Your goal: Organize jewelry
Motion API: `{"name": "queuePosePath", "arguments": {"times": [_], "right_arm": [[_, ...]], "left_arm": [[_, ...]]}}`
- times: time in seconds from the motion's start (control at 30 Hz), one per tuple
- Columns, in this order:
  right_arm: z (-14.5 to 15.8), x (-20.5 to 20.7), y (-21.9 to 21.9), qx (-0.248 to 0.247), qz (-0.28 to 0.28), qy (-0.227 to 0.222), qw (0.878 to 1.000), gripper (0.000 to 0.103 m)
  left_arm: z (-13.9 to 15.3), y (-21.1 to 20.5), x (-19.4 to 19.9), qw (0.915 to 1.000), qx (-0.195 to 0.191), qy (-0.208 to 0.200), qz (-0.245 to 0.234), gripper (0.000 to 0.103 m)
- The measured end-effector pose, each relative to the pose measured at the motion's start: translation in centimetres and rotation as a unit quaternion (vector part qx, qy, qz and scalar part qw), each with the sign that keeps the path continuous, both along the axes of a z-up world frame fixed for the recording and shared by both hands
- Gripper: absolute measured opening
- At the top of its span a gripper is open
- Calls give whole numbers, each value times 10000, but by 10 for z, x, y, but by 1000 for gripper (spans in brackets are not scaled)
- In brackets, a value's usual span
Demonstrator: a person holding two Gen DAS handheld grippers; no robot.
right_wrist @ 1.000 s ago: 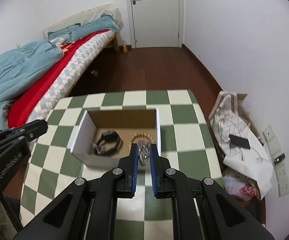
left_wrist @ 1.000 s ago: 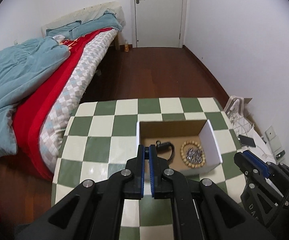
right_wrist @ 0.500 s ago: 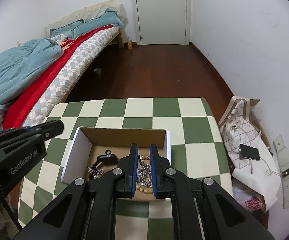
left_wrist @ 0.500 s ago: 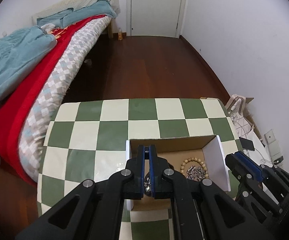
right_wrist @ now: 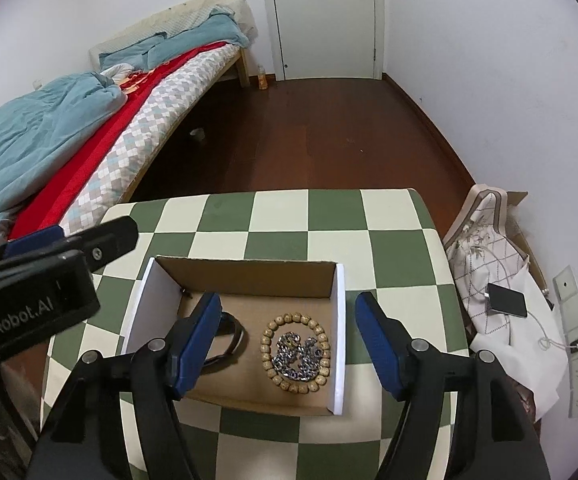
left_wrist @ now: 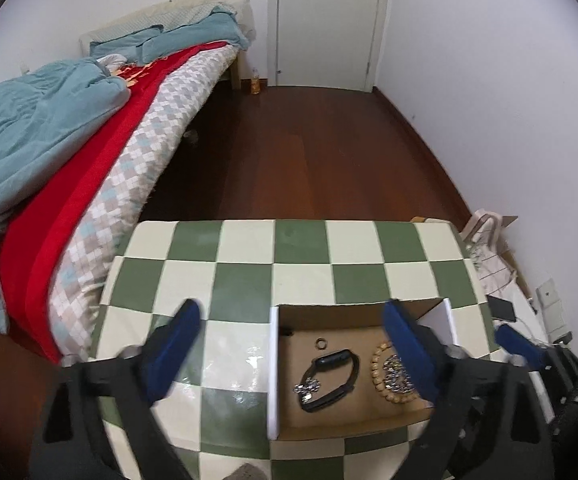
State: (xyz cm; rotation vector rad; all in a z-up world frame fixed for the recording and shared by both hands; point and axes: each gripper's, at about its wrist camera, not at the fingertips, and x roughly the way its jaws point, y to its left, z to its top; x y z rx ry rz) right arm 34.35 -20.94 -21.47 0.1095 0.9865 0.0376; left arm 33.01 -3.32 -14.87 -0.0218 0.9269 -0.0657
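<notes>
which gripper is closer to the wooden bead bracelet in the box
Right. The right gripper hangs open directly over the bead bracelet; the left gripper is open too, centred further left, over the box's left wall.

A green-and-cream checkered table point(right_wrist: 393, 240) carries an open cardboard box point(right_wrist: 245, 276) near its front edge

Both mounted close above the near edge of the green-and-cream checkered tabletop point(left_wrist: 245, 272) point(right_wrist: 329, 216), facing the far white door point(left_wrist: 325, 20) point(right_wrist: 321, 16). Left offset leftward; shared: open brown cardboard box point(left_wrist: 329, 310) point(right_wrist: 245, 276).
</notes>
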Motion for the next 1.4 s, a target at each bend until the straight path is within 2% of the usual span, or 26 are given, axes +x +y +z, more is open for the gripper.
{"name": "queuePosePath", "arguments": {"times": [0.03,0.1,0.27,0.4,0.6,0.77,1.03,1.2,1.4], "right_arm": [[1,-1,-1,-12,-34,41,10000,86],[2,-4,-3,-91,-103,151,9998,98],[1,-18,-8,-238,-253,532,9980,103],[3,-35,-11,-329,-349,746,9961,103],[22,-62,-11,-347,-437,746,9957,103],[53,-91,-9,-416,-475,600,9962,103],[110,-137,-15,-349,-625,273,9971,103],[155,-169,-16,-316,-630,5,9975,103],[212,-208,-13,-417,-590,-358,9967,103]], "left_arm": [[1,1,-1,10000,37,-2,30,103],[2,4,-4,9998,164,-23,101,103],[0,13,-19,9992,311,56,241,103],[-1,15,-41,9986,439,184,243,103],[14,16,-76,9987,413,263,106,103],[38,22,-104,9994,272,191,79,103],[96,35,-150,9993,246,-276,64,103],[134,43,-179,9986,149,-504,69,103],[166,45,-211,9985,75,-544,-14,103]]}}
